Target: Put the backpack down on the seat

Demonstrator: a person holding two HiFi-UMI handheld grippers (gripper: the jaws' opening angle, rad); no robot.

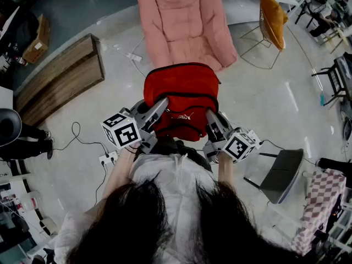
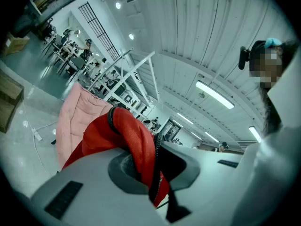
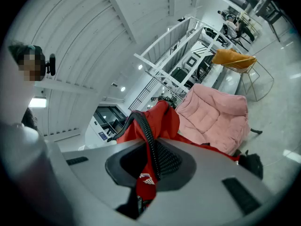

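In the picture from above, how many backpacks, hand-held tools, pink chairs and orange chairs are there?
backpack: 1
tools: 2, the left tool and the right tool, each shut on the backpack
pink chair: 1
orange chair: 1
Total: 5

The backpack (image 1: 181, 100) is bright red with black zip lines. The seat (image 1: 186, 21) is dusty pink. The left tool (image 1: 163, 103) and right tool (image 1: 212, 116) are grey, with black-and-white marker cubes. A chair (image 1: 273, 14) is mustard orange; a cloth (image 1: 322, 199) is pink-and-white checked.
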